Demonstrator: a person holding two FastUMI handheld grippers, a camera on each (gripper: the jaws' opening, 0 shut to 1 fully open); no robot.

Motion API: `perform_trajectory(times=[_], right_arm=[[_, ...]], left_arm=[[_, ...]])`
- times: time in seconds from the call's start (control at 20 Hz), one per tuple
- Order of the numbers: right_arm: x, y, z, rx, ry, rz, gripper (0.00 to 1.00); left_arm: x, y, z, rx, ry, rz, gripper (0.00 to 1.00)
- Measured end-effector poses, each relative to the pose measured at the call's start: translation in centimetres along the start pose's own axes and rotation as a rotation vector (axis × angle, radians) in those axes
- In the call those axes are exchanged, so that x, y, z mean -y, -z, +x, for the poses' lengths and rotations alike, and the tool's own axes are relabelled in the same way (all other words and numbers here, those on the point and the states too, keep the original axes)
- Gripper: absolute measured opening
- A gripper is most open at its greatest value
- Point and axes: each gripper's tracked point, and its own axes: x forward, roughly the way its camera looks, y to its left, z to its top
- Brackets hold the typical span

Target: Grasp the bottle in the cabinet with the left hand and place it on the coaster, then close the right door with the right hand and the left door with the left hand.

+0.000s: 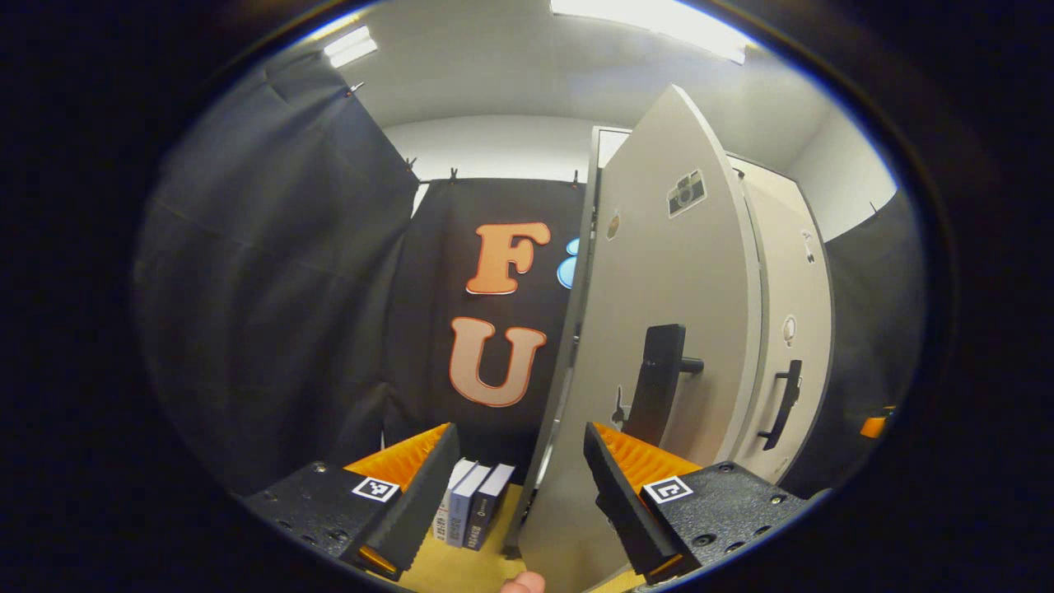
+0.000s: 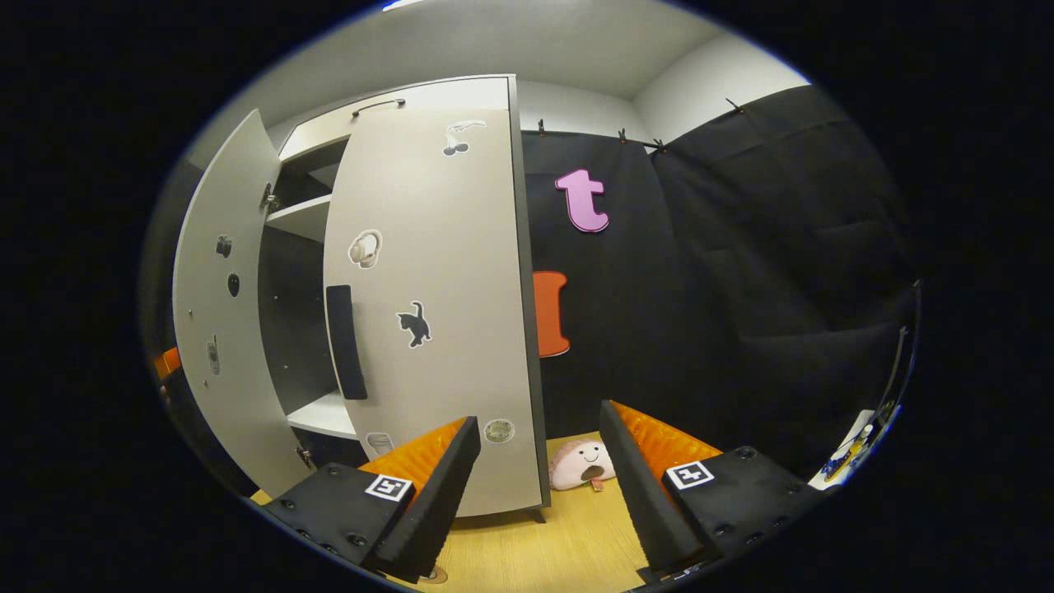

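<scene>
Left gripper view has the left claw (image 1: 520,469) released, jaws apart, nothing between them, facing the edge of the left door (image 1: 650,329), which stands ajar with its dark handle (image 1: 659,379) at about 1 o'clock from the claw. At 2 o'clock the right door (image 1: 795,329) looks shut flush. The step in hand seems to be closing the left door: a flat push on the panel near the handle, away from the hinge, should swing it home without slamming; the fingers should stay off the closing edge.

Right gripper view has the right claw (image 2: 539,486) likewise released and empty above the wooden surface (image 2: 560,543). The cabinet (image 2: 395,95) gap at 10 o'clock shows bare shelves (image 2: 321,416). The bottle and coaster cannot be made out. Books (image 1: 473,502) stand at 12 o'clock beyond the left claw.
</scene>
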Motion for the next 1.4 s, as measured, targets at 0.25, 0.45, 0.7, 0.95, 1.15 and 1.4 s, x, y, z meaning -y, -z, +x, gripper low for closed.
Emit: perform_trajectory(times=[0.25,0.45,0.7,0.95,1.15,1.4], right_arm=[[1.9,0.0,-1.7,-0.005,0.049,-0.028,0.97],[3.1,-0.3,-2.6,0.003,0.084,-0.021,0.96],[3.3,-0.4,-3.0,0.004,0.087,-0.019,0.96],[3.7,-0.4,-3.6,-0.003,0.089,-0.027,0.97],[5.0,-0.7,-4.4,0.003,0.115,-0.027,0.97],[6.6,-0.8,-5.6,0.003,0.153,-0.028,0.97]], left_arm=[[4.0,1.0,1.5,-0.020,0.124,-0.019,0.93],[4.6,0.9,2.9,-0.013,0.150,0.026,0.95],[7.3,1.2,2.4,-0.012,0.212,0.012,0.95],[11.3,2.4,3.2,-0.048,0.305,-0.031,0.95],[13.4,3.6,4.5,-0.066,0.346,-0.042,0.95],[14.3,4.5,6.2,-0.075,0.350,-0.033,0.92]])
